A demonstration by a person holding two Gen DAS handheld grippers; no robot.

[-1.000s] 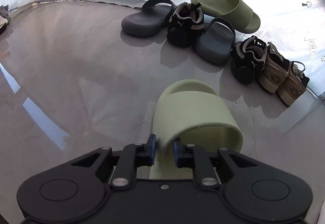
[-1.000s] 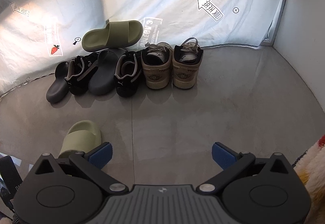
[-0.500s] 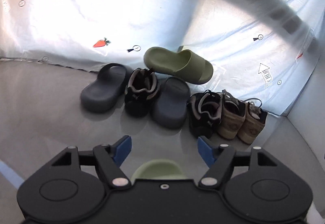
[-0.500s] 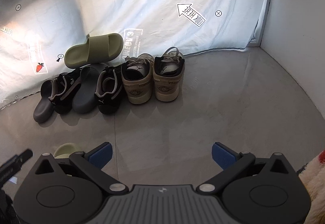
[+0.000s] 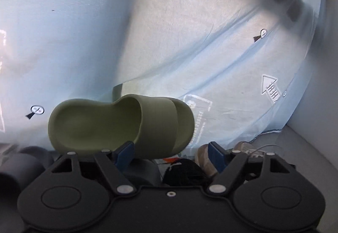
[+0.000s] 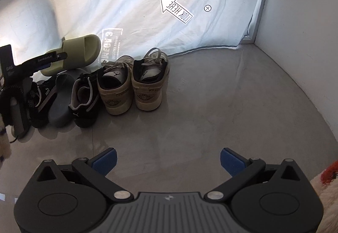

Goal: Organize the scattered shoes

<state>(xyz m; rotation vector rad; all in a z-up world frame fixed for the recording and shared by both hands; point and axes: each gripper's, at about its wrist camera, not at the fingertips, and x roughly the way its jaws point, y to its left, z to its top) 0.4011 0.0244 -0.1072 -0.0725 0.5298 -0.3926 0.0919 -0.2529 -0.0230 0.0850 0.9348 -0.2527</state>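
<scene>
Now my left gripper (image 5: 172, 153) is spread, having just been opening, nothing pinched; the green slide (image 5: 120, 125) lies just ahead, long axis crosswise, atop the shoe row. My right gripper (image 6: 168, 160), spread and empty, stays farther.

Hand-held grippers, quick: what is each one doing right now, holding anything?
Left hand-held gripper: open, jaws just widened, holding nothing; green slide lies just beyond.
Right hand-held gripper: open, empty.
</scene>
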